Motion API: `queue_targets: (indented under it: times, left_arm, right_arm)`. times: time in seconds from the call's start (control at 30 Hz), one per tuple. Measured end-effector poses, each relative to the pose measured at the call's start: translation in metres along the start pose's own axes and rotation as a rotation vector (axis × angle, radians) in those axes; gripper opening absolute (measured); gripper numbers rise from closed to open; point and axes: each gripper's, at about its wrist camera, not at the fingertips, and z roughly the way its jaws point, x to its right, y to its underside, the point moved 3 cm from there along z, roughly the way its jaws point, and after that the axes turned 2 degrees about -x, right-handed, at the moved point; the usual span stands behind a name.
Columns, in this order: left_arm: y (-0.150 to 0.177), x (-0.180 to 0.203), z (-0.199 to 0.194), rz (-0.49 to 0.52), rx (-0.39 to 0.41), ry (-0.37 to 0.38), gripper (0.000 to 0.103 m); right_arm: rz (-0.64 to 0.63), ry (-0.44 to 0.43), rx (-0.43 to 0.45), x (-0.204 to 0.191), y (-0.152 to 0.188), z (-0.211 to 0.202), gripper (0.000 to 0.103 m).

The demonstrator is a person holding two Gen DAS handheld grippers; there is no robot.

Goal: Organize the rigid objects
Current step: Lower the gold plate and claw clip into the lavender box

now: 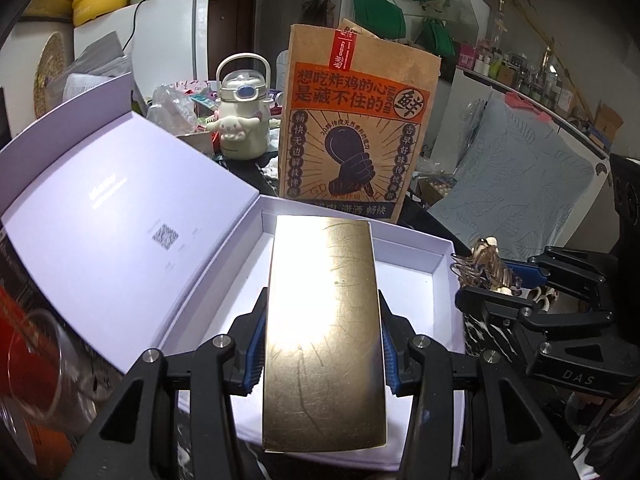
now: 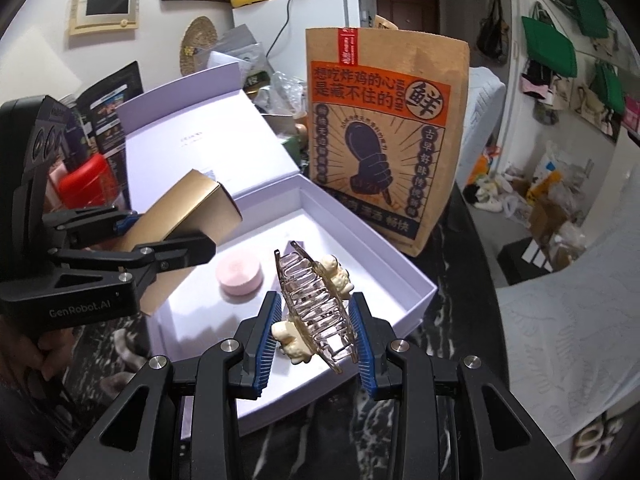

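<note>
Gold card fills the near view of the left gripper (image 1: pixel 324 344): its jaws are clamped on the long sides of a slim gold carton (image 1: pixel 324 336), held above the open white gift box (image 1: pixel 412 244). From the right wrist view the same carton (image 2: pixel 188 208) hangs tilted over the box's left side, its open end flap pointing toward the hinged lid, clear of the box floor.

The right gripper (image 2: pixel 316 328) has its jaws closed on a clear hair claw clip (image 2: pixel 316 304) with cream trim, teeth upward, poised over the near right part of the box. The blue pads (image 2: pixel 266 340) press it from both sides.

Inside the box, a round pink puck (image 2: pixel 239 274) lies on the white floor toward the left; the remaining floor around it is bare. The box's near right corner sits close to the edge of the dark marbled worktop (image 2: pixel 452 320). Its lilac lid (image 1: pixel 120 216) stands open to the left, leaning back.

Just behind the box's far wall a tall kraft fried-chicken bag (image 1: pixel 356 128) stands upright, closing off that side. Farther back left sits a cream cartoon-dog water bottle (image 1: pixel 240 120) among clutter.
</note>
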Motion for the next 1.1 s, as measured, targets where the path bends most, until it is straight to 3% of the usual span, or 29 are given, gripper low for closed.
queue_targets:
  times: [0.3,0.5,1.1]
  left_arm:
    - [-0.012,-0.008,0.019,0.04,0.0,-0.052,0.046]
    - [-0.011,-0.016,0.038,0.026,-0.04,-0.057,0.046]
    - [-0.008,-0.031,0.079,-0.009,-0.143,-0.061,0.046]
  right_arm:
    - [0.016,-0.02,-0.026,0.009,-0.014,0.019,0.033]
    - [0.021,-0.052,-0.062,0.01,-0.017,0.042,0.023]
    - [0.041,-0.044,-0.106,0.011,-0.01,0.057,0.023]
